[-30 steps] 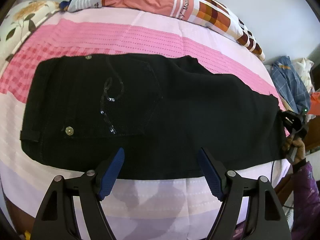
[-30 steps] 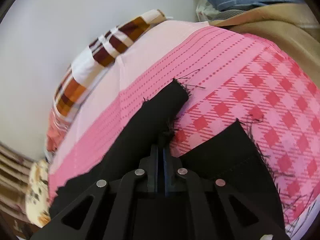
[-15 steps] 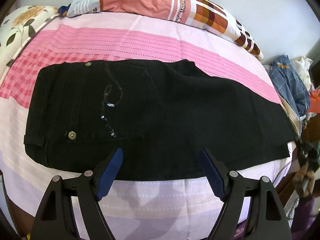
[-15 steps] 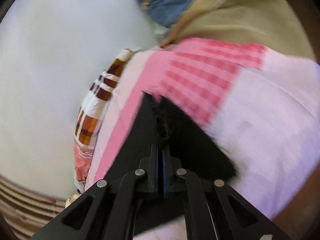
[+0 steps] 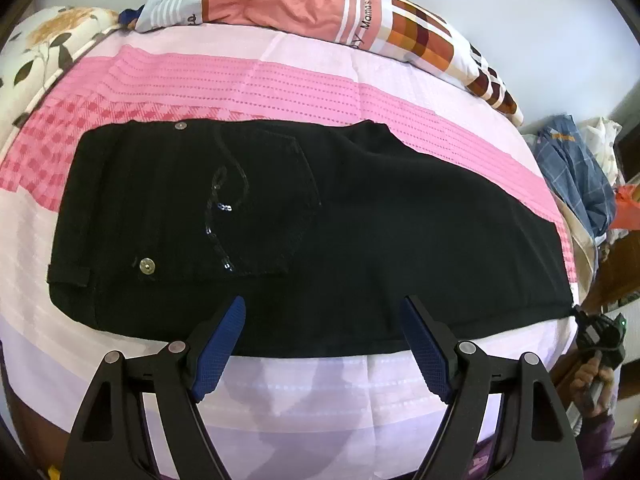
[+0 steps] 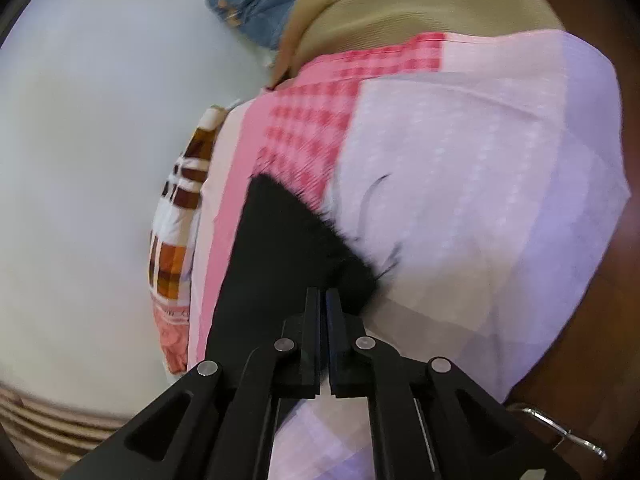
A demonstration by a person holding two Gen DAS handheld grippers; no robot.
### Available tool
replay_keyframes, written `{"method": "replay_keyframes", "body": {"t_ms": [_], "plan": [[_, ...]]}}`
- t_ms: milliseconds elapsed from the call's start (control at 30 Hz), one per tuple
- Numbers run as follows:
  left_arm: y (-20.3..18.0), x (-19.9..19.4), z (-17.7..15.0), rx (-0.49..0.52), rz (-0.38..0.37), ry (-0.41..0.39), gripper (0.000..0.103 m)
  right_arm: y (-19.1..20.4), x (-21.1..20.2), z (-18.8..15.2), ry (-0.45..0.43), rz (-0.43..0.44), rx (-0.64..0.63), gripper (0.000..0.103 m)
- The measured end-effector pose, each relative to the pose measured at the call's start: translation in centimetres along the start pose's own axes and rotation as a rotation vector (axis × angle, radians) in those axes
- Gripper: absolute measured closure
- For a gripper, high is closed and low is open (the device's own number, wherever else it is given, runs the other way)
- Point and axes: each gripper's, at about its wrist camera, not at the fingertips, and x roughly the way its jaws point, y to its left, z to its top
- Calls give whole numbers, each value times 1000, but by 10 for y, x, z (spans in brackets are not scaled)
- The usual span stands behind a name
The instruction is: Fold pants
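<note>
The black pants [image 5: 320, 232] lie flat on the bed [image 5: 320, 380] just ahead of the released left tool [image 5: 320, 344], looking soft, limp and fairly heavy, best pinched at hem or waistband, while the right tool [image 6: 323, 300] seems clenched on the frayed hem corner.

Black pants [image 5: 360, 220] — pink-checked, lilac bedsheet [image 5: 280, 88]

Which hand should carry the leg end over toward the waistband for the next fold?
Right. The right tongs are already shut on the frayed hem of the black pants. The left tongs hang open above the pants' near edge, gripping nothing.
</note>
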Motion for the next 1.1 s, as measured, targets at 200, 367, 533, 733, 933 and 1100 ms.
{"method": "replay_keyframes", "body": {"t_ms": [200, 367, 533, 733, 933, 1100], "plan": [[-4, 4, -6, 22, 6, 5, 23, 5, 39, -24, 128, -2, 26, 90], [0, 9, -9, 3, -1, 19, 23, 17, 53, -30, 135, 44, 40, 76], [5, 10, -10, -21, -8, 23, 23, 36, 69, -36, 143, -42, -35, 92], [9, 6, -11, -30, -3, 14, 23, 37, 46, -41, 106, -60, -72, 100], [15, -1, -10, -48, -3, -5, 23, 34, 28, -48, 93, -96, -104, 101], [16, 2, -11, -50, -6, 8, 23, 7, 37, -44, 118, -85, -7, 102]]}}
